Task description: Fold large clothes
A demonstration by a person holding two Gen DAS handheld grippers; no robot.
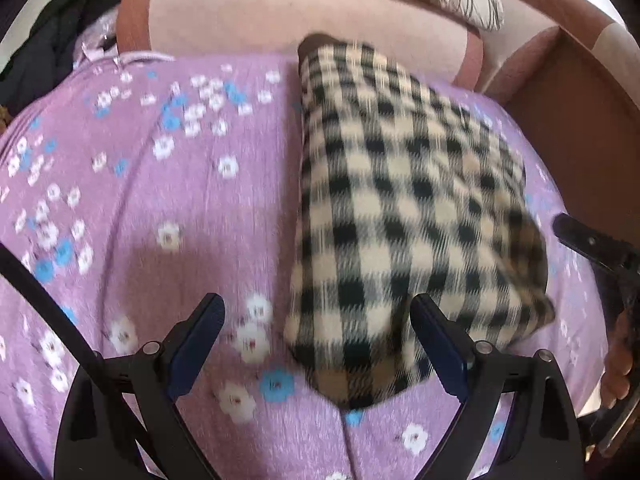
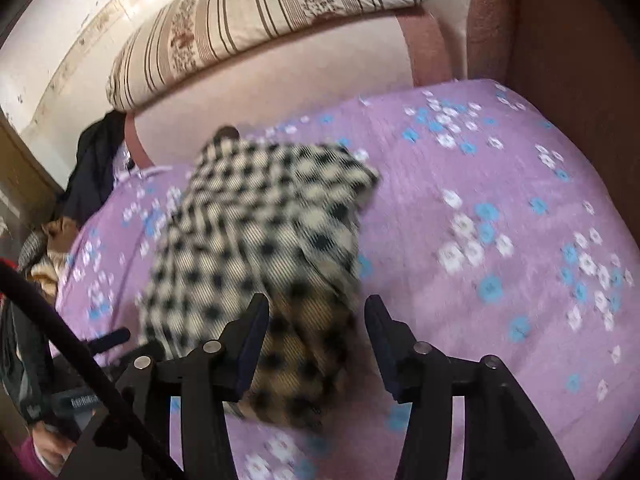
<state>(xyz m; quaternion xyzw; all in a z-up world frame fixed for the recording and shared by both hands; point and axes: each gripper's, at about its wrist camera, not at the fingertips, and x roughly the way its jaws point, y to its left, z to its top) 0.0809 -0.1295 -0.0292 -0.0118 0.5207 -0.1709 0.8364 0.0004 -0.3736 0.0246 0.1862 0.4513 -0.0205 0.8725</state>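
A black-and-cream checked garment (image 1: 404, 200) lies folded into a long bundle on the purple flowered sheet (image 1: 140, 200), running away from me toward the sofa back. My left gripper (image 1: 316, 320) hangs open just above its near end, the right finger over the cloth and the left finger over bare sheet. In the right wrist view the same garment (image 2: 256, 232) lies ahead and to the left. My right gripper (image 2: 316, 312) is open over the garment's near, tan-toned corner, with no pad pressing on cloth. The right gripper's finger (image 1: 592, 248) also shows at the left view's right edge.
A pink sofa backrest (image 1: 304, 12) with a striped pillow (image 2: 256, 20) rises behind the sheet. Dark clothes (image 1: 60, 32) are piled at the far left, and a brown armrest (image 1: 568, 128) closes the right side. A hand (image 1: 620, 360) holds the right gripper.
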